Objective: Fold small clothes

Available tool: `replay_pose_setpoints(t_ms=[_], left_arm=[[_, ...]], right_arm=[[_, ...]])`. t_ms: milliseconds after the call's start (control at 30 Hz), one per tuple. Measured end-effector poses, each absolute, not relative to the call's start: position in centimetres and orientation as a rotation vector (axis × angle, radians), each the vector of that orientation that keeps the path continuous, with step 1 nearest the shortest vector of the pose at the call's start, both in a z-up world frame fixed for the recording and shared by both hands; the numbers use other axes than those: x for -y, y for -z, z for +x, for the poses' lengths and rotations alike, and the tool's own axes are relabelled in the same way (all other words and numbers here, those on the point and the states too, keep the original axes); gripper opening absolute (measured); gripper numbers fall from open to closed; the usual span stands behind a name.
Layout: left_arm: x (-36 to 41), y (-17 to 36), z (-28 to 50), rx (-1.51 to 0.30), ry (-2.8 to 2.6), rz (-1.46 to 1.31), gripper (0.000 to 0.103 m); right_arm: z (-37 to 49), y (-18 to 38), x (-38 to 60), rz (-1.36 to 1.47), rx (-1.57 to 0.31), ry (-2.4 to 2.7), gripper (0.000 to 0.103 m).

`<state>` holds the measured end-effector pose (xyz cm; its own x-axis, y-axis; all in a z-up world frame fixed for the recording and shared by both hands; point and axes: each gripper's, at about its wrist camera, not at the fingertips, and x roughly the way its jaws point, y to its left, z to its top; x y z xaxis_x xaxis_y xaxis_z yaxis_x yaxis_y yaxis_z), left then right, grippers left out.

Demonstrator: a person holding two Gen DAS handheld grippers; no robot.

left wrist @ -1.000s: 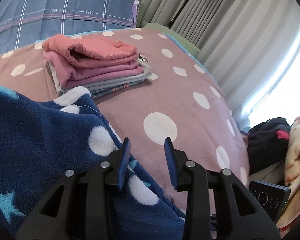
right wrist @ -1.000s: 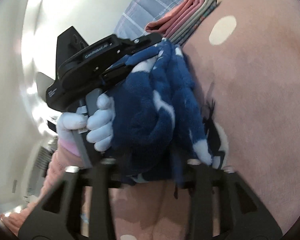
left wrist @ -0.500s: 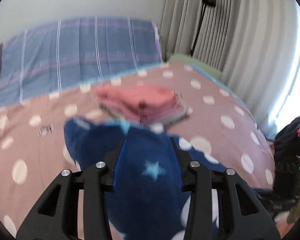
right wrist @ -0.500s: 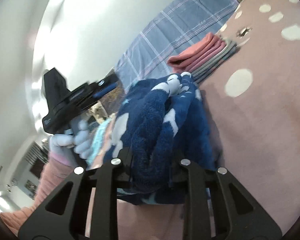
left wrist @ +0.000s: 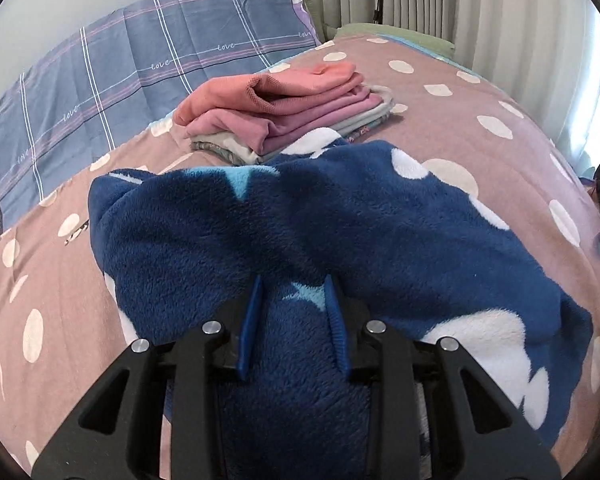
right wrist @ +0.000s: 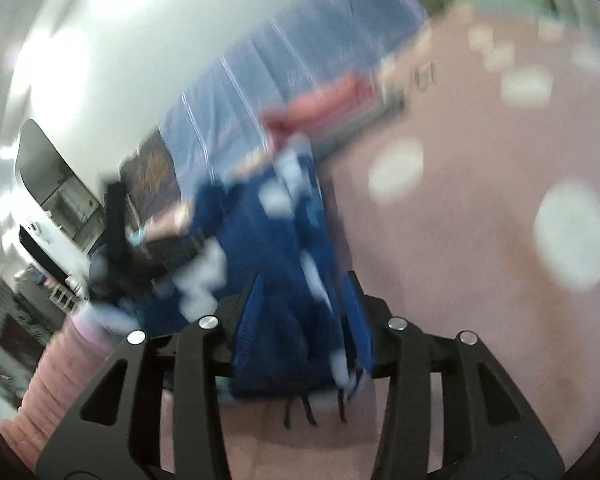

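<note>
Left wrist view: left gripper [left wrist: 294, 300] has its blue pads on either side of a fold of the navy fleece garment [left wrist: 340, 220], clamped on the cloth. The garment lies spread on the pink dotted bedspread [left wrist: 480, 92], its long axis running from lower right to upper left across the view; its far edge stops just short of the stack of folded clothes [left wrist: 288, 108] (pink and coral on top, grey below), touching or nearly so. Bare bedspread lies open to the left of the garment and to the right past the stack; the plaid pillow [left wrist: 140, 68] bounds the far side, curtains [left wrist: 500, 12] the right. Right wrist view (heavily blurred): right gripper [right wrist: 306, 300] has garment fleece [right wrist: 276, 240] bunched between its fingers, gripping it; cloth runs away from the jaws toward the stack [right wrist: 320, 104]. Open bedspread [right wrist: 480, 208] fills the right side. The left gripper [right wrist: 140, 240] shows as a dark shape at left, detail unreadable.
</note>
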<state>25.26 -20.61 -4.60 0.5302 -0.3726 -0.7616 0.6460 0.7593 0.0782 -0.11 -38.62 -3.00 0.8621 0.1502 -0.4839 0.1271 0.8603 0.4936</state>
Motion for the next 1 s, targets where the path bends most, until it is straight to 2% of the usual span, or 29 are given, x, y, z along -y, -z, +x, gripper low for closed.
replay_pose_setpoints(t_ms=[133,200,267,333,500,667,833,1000], left_arm=[[21.7,4.7,25.1,-0.797,0.602,0.448,0.032],[21.6,4.7,25.1,-0.795,0.601,0.445,0.032],[21.0,4.8,25.2,-0.792,0.619,0.409,0.032],[20.9,4.9,24.9,-0.766,0.625,0.406,0.032],[20.2,4.2,24.2,-0.702,0.608,0.368,0.032],[15.9,1.0,17.3,-0.549,0.610,0.275,0.033],[13.1,2.6,8.1,-0.525,0.612,0.367,0.048],[13.6,5.5,4.9,-0.580,0.607,0.374,0.052]], right_arm=[[1.5,1.1,34.7,0.391,-0.463,-0.162,0.045],[3.7,3.8,33.3,0.320,-0.547,-0.147,0.059],[6.0,8.3,33.2,0.307,-0.706,-0.047,0.059],[5.8,9.1,33.3,0.344,-0.672,-0.076,0.059],[5.1,7.9,32.5,0.254,-0.718,-0.057,0.059],[5.3,9.2,33.5,0.288,-0.715,-0.071,0.059],[6.0,9.2,33.6,0.295,-0.715,-0.078,0.060],[5.9,9.1,33.7,0.305,-0.712,-0.085,0.061]])
